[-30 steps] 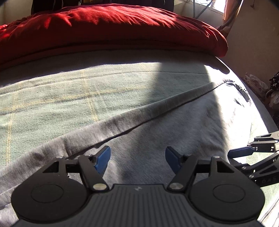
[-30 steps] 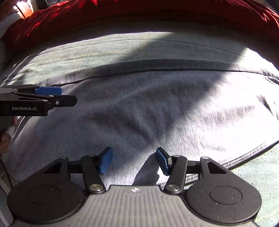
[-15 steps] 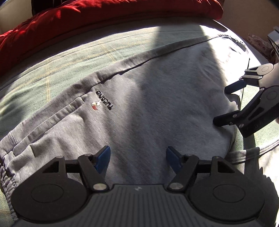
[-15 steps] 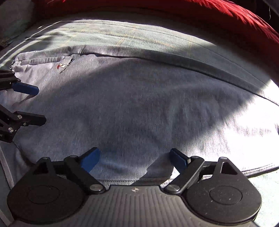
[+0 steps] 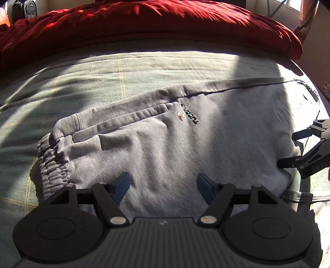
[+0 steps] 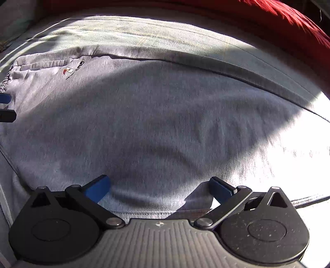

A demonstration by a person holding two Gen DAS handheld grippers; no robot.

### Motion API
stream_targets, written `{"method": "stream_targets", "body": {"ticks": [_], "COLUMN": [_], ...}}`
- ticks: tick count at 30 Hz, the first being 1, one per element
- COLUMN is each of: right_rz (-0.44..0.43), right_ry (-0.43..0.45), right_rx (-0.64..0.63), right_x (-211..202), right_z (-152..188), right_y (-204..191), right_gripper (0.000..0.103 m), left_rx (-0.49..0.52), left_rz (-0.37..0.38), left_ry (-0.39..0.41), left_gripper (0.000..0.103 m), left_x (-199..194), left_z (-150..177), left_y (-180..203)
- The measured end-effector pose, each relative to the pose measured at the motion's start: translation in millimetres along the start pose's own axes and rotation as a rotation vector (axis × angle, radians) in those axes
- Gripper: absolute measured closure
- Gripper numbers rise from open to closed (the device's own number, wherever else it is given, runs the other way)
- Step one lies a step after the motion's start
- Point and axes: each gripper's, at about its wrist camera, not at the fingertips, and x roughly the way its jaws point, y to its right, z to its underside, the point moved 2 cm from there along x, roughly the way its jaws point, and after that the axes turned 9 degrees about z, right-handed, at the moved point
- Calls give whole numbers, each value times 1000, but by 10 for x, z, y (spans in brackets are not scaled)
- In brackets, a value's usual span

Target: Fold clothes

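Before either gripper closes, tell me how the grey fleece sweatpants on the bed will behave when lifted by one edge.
The grey fleece sweatpants will probably drape and sag: they already lie in soft wrinkles. The gathered elastic waistband looks thicker, so it should give a firmer pinch. Pushed, the cloth would likely bunch on the green bedspread rather than slide.

**A sunlit bedroom at home**

A bed is filling both views, its pale green checked sheet (image 5: 86,96) lying under grey sweatpants (image 5: 185,144). A rumpled red duvet (image 5: 154,22) is bunching along 12 o'clock. Daylight is coming through a window (image 5: 295,4) at 1 o'clock, beside a plain wall.
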Motion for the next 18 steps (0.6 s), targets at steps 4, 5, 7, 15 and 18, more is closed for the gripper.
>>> {"method": "stream_targets", "body": {"ticks": [4,5,7,15,18], "right_rz": [1,1,2,-32,-104], "right_ry": [2,8,19,111,148], "right_rx": [24,27,34,-43,-130], "right_x": [-150,-206,-319,-790,-934], "right_z": [9,24,52,310,469], "right_y": [6,2,-5,-133,-288], "right_gripper": [0,0,0,0,0], "left_rx": [1,-7,-23,87,234], "left_rz": [-27,-40,-67,-99,-72], "left_ry": [22,24,29,45,32], "left_gripper": [30,30,31,33,31], "left_x": [27,19,4,-356,-538], "left_z": [-127,-142,-172,-90,210], "left_y": [-65,-89,-137,70,387]}}
